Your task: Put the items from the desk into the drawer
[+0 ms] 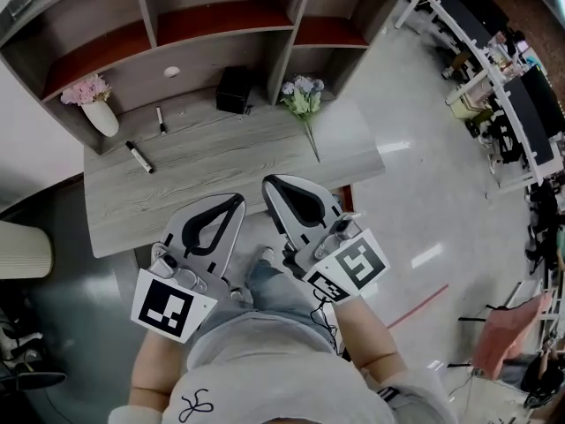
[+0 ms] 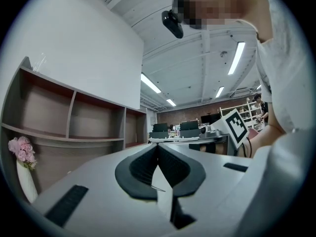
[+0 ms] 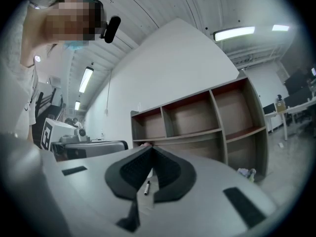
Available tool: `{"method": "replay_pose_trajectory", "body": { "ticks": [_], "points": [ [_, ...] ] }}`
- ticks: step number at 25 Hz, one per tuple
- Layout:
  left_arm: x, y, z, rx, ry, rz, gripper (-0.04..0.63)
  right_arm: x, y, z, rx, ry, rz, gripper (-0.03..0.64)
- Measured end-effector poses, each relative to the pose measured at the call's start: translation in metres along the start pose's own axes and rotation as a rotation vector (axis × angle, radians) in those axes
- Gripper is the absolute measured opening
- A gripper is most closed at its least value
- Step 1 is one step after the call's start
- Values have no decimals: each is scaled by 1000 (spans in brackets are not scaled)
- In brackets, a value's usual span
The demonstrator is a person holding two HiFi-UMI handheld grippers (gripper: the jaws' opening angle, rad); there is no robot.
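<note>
On the grey wooden desk (image 1: 221, 162) lie a black marker (image 1: 139, 157), a smaller pen (image 1: 161, 119), a black box (image 1: 235, 89) and a bunch of pale blue flowers (image 1: 305, 104). A white vase with pink flowers (image 1: 93, 104) stands at the desk's far left, and it also shows in the left gripper view as the vase (image 2: 22, 157). My left gripper (image 1: 239, 198) and right gripper (image 1: 267, 182) hover side by side over the desk's near edge, both shut and empty. Below the right gripper's closed tips (image 3: 150, 146) a marker (image 3: 146, 187) shows. No open drawer is in view.
A shelf unit (image 1: 212, 25) with open compartments rises behind the desk. A small white round object (image 1: 171, 71) sits on its back panel. To the right is shiny floor (image 1: 424, 193) and rows of workstations (image 1: 503, 87). The person's legs (image 1: 265, 281) are right below the grippers.
</note>
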State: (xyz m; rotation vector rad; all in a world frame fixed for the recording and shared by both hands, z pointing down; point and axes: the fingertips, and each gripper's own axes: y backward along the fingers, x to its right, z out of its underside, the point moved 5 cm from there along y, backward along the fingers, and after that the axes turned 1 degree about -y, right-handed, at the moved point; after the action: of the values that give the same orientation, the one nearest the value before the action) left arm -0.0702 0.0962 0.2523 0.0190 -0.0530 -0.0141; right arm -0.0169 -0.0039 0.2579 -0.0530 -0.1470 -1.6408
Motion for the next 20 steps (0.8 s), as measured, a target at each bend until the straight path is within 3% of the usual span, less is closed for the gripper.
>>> {"method": "replay_pose_trajectory", "body": {
  "ticks": [13, 20],
  "points": [
    [-22, -94, -10, 27, -11, -27, 9, 94, -26, -15, -19, -6, -36, 8],
    [-25, -117, -2, 15, 8, -38, 9, 128, -31, -7, -31, -25, -30, 8]
  ]
}}
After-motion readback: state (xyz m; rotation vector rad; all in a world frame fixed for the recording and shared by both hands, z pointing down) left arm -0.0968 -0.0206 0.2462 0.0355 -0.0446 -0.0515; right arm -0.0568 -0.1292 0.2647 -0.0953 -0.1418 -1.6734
